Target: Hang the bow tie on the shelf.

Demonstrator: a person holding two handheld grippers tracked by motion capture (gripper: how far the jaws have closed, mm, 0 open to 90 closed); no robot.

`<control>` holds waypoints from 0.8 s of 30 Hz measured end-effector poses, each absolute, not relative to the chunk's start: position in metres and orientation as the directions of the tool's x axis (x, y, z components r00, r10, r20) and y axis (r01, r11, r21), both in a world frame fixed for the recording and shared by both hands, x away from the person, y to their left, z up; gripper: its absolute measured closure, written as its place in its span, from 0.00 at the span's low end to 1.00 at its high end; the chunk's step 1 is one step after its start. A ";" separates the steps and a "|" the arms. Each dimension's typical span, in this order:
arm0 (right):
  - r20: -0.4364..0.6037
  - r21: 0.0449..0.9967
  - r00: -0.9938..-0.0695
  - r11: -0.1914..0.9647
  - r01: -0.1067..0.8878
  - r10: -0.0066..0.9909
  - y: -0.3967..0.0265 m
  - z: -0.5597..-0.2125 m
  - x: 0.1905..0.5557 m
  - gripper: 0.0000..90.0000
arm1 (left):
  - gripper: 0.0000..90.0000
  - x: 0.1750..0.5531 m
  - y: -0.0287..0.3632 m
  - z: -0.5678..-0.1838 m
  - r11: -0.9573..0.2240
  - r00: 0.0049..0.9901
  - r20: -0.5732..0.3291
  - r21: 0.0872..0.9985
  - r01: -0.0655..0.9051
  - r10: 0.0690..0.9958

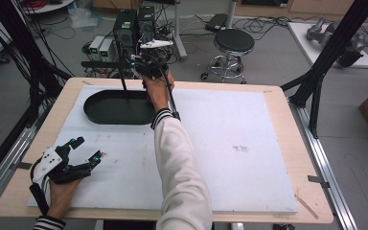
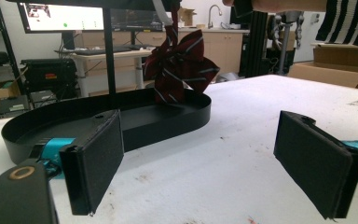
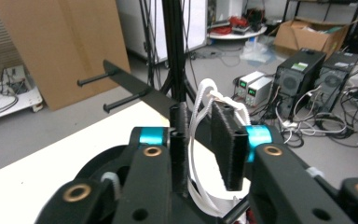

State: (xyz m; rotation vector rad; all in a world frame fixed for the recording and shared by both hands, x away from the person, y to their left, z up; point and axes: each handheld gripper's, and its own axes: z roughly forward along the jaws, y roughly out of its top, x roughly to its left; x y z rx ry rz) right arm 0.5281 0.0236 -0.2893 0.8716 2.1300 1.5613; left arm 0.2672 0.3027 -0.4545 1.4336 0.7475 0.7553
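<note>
A dark red striped bow tie [image 2: 179, 70] hangs by its white strap [image 3: 196, 116] over the right end of the black oval tray [image 1: 100, 112]. My right gripper [image 1: 146, 64] is held high above the tray's far right side and is shut on that strap, which loops up between the jaws of the right gripper [image 3: 204, 135]. A thin black post [image 1: 122, 79] rises from the tray and carries a crossbar with pegs [image 3: 130, 86]. My left gripper [image 1: 88, 148] rests low at the table's front left, open and holding nothing, its pads [image 2: 98, 154] pointing at the tray [image 2: 98, 122].
A white foam board [image 1: 230, 143] covers most of the wooden table. Beyond the far edge stand computer towers [image 1: 134, 26] and a black stool [image 1: 234, 43]. Black frame struts [image 1: 316, 81] rise at the right corner, and cables hang at the left.
</note>
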 end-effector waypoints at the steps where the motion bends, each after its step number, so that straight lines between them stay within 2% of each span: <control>1: 0.074 0.941 -0.746 0.202 0.272 0.662 0.024 -0.289 0.528 0.83 | 0.18 0.267 0.303 -0.454 0.000 0.571 0.003 1.000 -0.005 0.821; 2: 0.086 0.941 -0.747 0.192 0.278 0.659 0.024 -0.289 0.527 0.76 | 0.18 0.267 0.303 -0.454 0.001 0.570 0.001 1.000 -0.004 0.821; 3: 0.086 0.941 -0.747 0.192 0.278 0.659 0.024 -0.289 0.527 0.76 | 0.18 0.267 0.303 -0.454 0.001 0.570 0.001 1.000 -0.004 0.821; 5: 0.102 0.939 -0.758 0.189 0.287 0.644 0.024 -0.288 0.526 0.67 | 0.18 0.267 0.303 -0.454 0.001 0.571 0.002 1.000 -0.005 0.821; 12: 0.092 0.928 -0.774 0.228 0.294 0.627 0.025 -0.286 0.525 0.56 | 0.18 0.267 0.303 -0.454 0.000 0.571 0.003 1.000 -0.005 0.821; 13: 0.080 0.920 -0.779 0.256 0.298 0.622 0.026 -0.287 0.524 0.51 | 0.18 0.267 0.303 -0.454 0.000 0.571 0.003 1.000 -0.005 0.821; 16: 0.061 0.911 -0.783 0.287 0.298 0.619 0.026 -0.287 0.523 0.49 | 0.18 0.267 0.303 -0.454 0.000 0.571 0.002 1.000 -0.004 0.821; 21: 0.055 0.927 -0.804 0.268 0.261 0.593 0.022 -0.282 0.515 0.40 | 0.18 0.268 0.302 -0.454 -0.008 0.570 0.008 1.000 -0.003 0.822; 24: 0.056 0.949 -0.809 0.222 0.226 0.585 0.011 -0.277 0.504 0.30 | 0.18 0.267 0.302 -0.454 -0.009 0.566 0.010 1.000 -0.005 0.824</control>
